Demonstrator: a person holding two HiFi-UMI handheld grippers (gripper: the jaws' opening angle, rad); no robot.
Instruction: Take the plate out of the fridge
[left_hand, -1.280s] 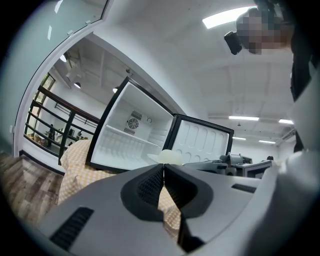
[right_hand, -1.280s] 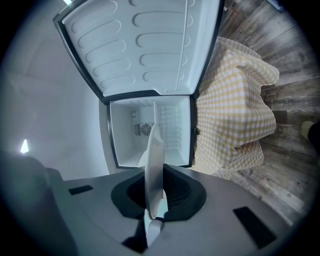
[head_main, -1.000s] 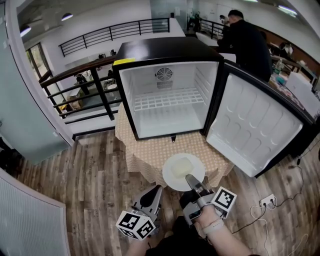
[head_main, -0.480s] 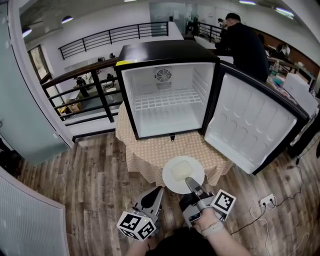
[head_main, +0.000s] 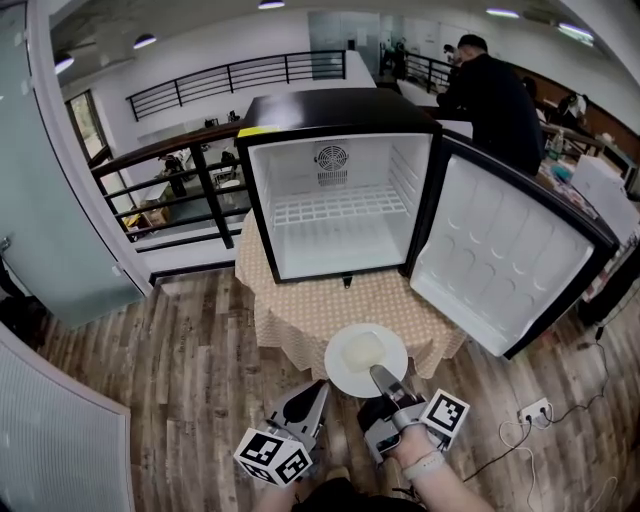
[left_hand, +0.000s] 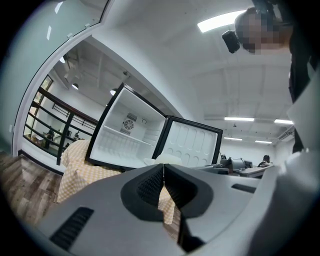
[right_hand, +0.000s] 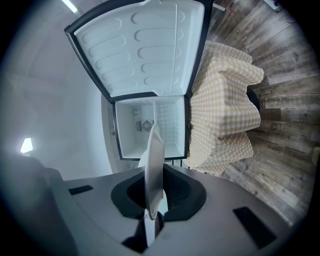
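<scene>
The plate (head_main: 338, 368), white and round with a pale lump (head_main: 362, 350) on its middle, was out of the fridge (head_main: 340, 105) and held level in the air at the front edge of the cloth-covered table (head_main: 300, 305). The right gripper (head_main: 380, 376) was clamped on the plate's near rim; its own view showed the plate edge-on between the two jaws. Over the preceding second the plate had drifted a little away from the table and toward the person. The grip was unchanged.

The left gripper (head_main: 318, 388) hung just beside the right one. Its jaws were pressed together with nothing between them.

The fridge stood on the table with its door (head_main: 510, 250) swung wide to the right. Its wire shelf (head_main: 335, 205) and floor were bare. Wooden flooring (head_main: 190, 340) surrounded the table, and a person in dark clothing (head_main: 490, 90) stood behind the fridge.

Judged from this layout, the removal was essentially complete. What remained was to put the plate down somewhere, with the one-sided rim grip the likeliest source of tilt.
</scene>
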